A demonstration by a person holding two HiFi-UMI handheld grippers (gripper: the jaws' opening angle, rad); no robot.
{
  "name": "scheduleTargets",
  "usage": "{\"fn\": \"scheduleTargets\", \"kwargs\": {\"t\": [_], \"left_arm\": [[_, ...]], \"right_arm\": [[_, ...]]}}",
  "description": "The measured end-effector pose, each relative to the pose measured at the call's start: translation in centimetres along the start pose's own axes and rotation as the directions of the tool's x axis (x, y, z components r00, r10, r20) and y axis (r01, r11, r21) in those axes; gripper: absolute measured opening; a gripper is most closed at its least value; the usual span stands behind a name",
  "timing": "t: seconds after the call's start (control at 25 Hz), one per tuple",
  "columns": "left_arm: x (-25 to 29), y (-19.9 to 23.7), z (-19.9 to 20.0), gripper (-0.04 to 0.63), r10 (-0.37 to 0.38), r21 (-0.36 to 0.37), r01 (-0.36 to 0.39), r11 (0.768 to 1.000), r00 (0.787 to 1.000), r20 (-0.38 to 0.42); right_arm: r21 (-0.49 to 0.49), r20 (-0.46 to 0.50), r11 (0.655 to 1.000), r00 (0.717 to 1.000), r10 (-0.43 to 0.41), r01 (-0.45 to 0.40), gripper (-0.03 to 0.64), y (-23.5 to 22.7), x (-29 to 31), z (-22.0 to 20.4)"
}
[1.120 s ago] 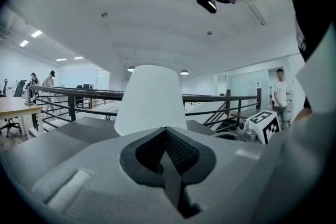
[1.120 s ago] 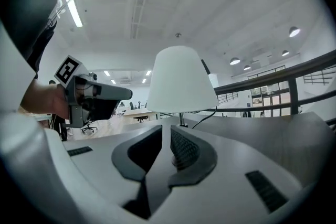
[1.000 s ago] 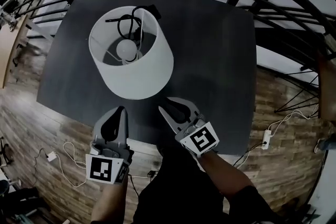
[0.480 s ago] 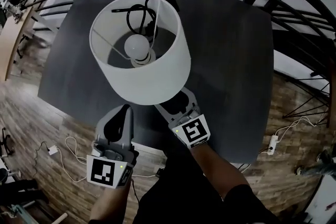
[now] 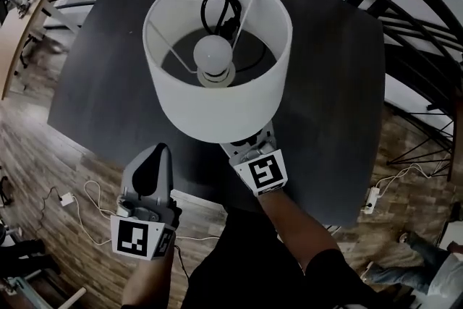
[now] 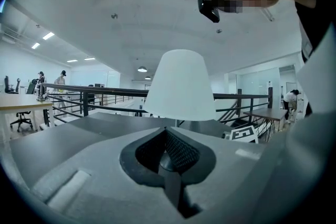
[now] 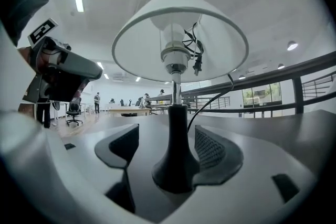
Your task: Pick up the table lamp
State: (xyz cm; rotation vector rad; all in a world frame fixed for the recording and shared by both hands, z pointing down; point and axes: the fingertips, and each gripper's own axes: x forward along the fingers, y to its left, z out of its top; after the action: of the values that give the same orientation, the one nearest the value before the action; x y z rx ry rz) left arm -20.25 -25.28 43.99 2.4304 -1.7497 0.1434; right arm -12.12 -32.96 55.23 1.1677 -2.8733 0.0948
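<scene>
Head view gives us the table lamp [image 5: 217, 108] upright on the dark table [image 5: 329, 83], its bulb [image 5: 215, 54] showing inside the white shade and its black cord [image 5: 219, 5] coiled behind it. We hold the right gripper [image 5: 253, 150] tucked under the shade's near edge. In the right gripper view its jaws are spread on either side of the lamp's black base [image 7: 176, 160], the right pad [image 7: 212, 149] touching it and the left one apart. Our left gripper [image 5: 160, 153] hangs off the table's near edge, jaws pressed together on nothing.
</scene>
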Motion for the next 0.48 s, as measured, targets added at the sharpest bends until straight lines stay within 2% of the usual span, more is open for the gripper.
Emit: {"fn": "scheduleTargets", "kwargs": {"t": [0.12, 0.48], "left_arm": [[-0.6, 0.9, -0.9, 0.005, 0.02, -0.016, -0.021, 1.0, 0.999, -0.031], [-1.3, 3.6, -2.2, 0.005, 0.053, -0.023, -0.055, 0.998, 0.997, -0.054]], "right_arm": [[-0.011, 0.001, 1.0, 1.0, -0.008, 0.008, 0.33, -0.2, 0.8, 0.2], [-0.024, 0.01, 0.999, 1.0, -0.029, 0.03, 0.33, -0.6, 3.2, 0.3]]}}
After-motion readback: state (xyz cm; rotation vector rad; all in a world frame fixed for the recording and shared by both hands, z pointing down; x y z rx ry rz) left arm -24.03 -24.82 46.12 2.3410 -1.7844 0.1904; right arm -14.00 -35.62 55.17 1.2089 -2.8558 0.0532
